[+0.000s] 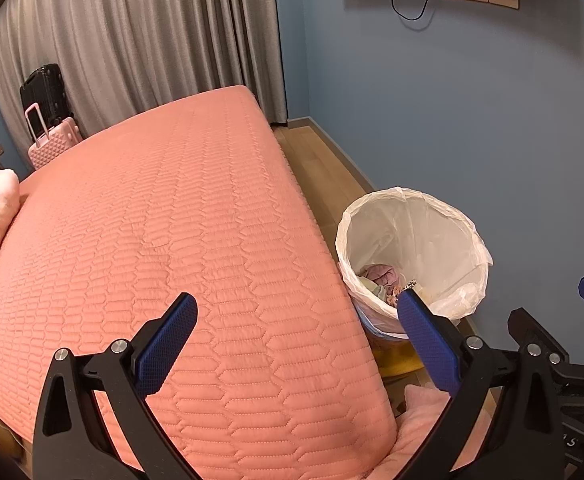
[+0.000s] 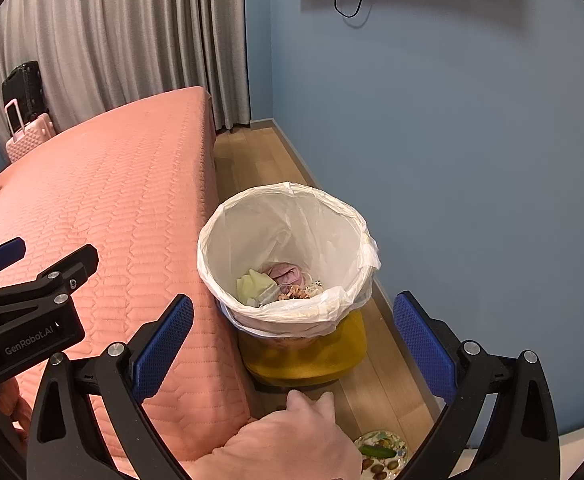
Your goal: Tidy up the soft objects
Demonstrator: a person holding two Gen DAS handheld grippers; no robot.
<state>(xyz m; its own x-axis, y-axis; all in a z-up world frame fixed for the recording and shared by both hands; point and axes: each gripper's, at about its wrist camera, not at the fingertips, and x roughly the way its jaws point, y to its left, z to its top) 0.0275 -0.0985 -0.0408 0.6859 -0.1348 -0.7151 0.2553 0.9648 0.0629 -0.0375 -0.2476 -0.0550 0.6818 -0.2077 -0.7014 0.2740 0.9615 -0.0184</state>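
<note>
Soft, even indoor light, sharp in both views.

Strong fisheye bending curves the curtain (image 1: 132,36) and bed (image 1: 164,240), with black vignette corners. A faint shadow lies under the bin (image 2: 288,248); mild sheen on its plastic liner. No blur or harsh glare.

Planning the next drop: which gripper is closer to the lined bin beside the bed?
Right. The right gripper points at the bin, open just short of its rim. The left gripper, also open, sits farther over the bed, bin off to its right.
</note>
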